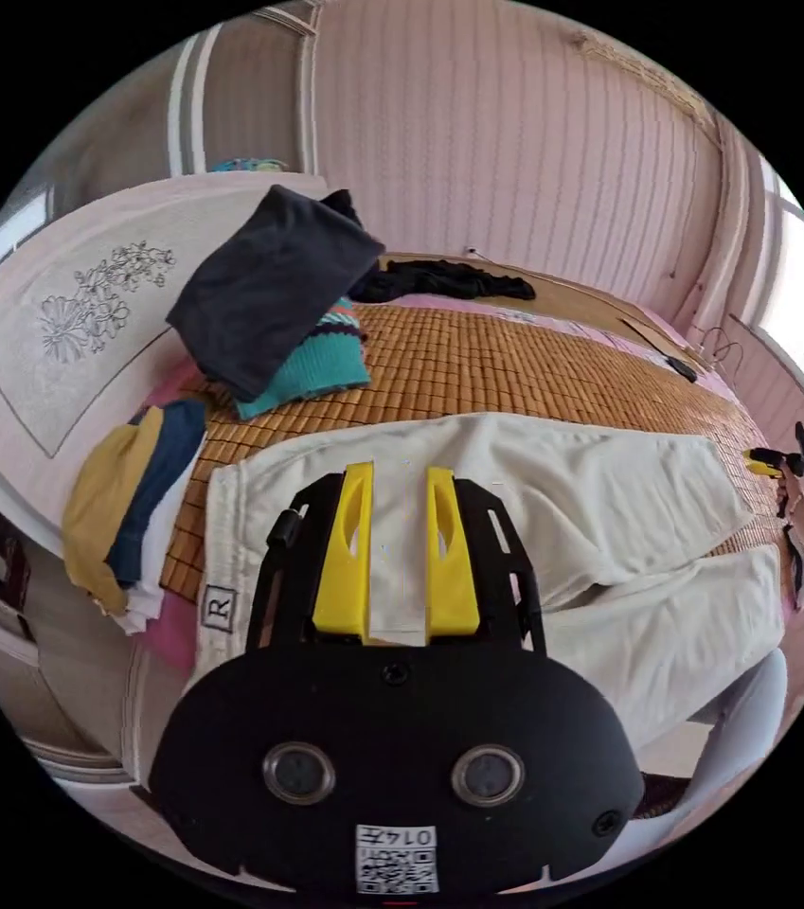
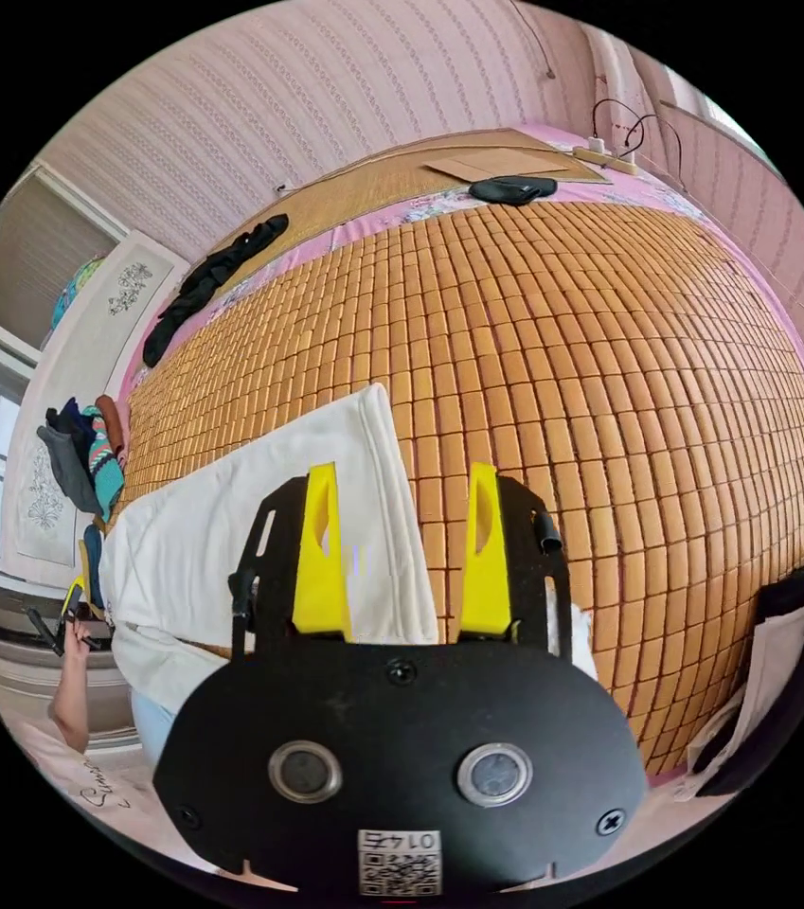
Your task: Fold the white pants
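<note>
The white pants [image 1: 610, 492] lie flat on the bamboo mat [image 1: 515, 369], with the waistband and its small patch toward the headboard. My left gripper [image 1: 399, 473] hovers over the waist end, jaws open, with cloth showing in the gap between them. A hand holds the right gripper [image 1: 769, 462] at the far leg ends. In the right gripper view, my right gripper [image 2: 402, 473] is open above the hem of one leg of the pants [image 2: 231, 511], one jaw over cloth and the other over the mat [image 2: 610, 379]. The left gripper [image 2: 68, 611] sits small in a hand at the left edge.
A black garment [image 1: 269, 284] lies on a teal knit [image 1: 316, 369] beside the white headboard [image 1: 70, 322]. Yellow and navy clothes [image 1: 132, 492] hang off the bed corner. Another dark garment [image 1: 439, 279] lies at the far side. A power strip with cables [image 2: 610, 156] sits by the wall.
</note>
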Demonstrator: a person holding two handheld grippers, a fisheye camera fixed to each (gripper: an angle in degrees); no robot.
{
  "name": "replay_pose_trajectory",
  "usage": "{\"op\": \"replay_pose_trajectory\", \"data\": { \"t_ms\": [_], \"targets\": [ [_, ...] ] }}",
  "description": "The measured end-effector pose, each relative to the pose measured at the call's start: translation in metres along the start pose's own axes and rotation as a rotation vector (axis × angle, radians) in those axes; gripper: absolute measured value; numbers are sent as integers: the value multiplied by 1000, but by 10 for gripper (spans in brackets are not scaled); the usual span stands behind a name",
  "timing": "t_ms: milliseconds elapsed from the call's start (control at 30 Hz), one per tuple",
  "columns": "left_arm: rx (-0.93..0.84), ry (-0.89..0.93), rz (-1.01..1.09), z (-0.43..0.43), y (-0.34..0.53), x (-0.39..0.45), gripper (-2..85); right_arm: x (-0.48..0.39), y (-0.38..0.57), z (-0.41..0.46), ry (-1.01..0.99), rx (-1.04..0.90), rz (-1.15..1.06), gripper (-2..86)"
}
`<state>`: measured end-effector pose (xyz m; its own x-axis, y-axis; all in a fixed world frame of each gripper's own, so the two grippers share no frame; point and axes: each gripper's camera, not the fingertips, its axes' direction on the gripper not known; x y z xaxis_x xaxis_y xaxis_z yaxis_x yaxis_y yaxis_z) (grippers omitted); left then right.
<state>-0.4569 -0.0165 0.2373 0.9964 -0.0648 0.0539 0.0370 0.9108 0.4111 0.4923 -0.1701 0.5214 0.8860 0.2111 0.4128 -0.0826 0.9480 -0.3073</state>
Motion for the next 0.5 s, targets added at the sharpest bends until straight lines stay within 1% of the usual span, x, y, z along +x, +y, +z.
{"op": "replay_pose_trajectory", "data": {
  "t_ms": [33,100,167,200,233,267,300,333,367,400,467,500],
  "targets": [
    [-32,-35,-42,10,-4,-32,100,-3,-12,12,-31,-7,25,179],
    [-65,-79,-85,28,-7,-69,116,-2,-24,29,-53,-35,82,180],
    [-104,-75,-163,50,-7,-98,136,-1,-29,48,-38,-80,127,171],
    [-146,-65,-213,66,-5,-112,151,-3,-28,48,-19,-67,127,160],
    [-174,-64,-258,82,-2,-123,162,-8,-26,48,18,-50,110,140],
    [-184,-59,-291,88,0,-129,167,-14,-24,50,10,-54,73,99],
    [-201,-7,-349,101,3,-138,168,-19,-24,51,-2,-54,45,78],
    [-213,70,-381,111,5,-143,163,-27,-22,52,15,-51,8,76],
    [-228,81,-398,116,6,-145,160,-34,-21,56,46,-57,-21,77],
    [-231,66,-357,117,4,-146,153,-37,-21,59,52,-67,-32,80],
    [-284,89,-326,117,0,-154,112,-45,-24,64,99,-90,-46,78],
    [-281,188,-339,113,-1,-161,47,-46,-26,65,136,-107,-34,65]
  ]
}}
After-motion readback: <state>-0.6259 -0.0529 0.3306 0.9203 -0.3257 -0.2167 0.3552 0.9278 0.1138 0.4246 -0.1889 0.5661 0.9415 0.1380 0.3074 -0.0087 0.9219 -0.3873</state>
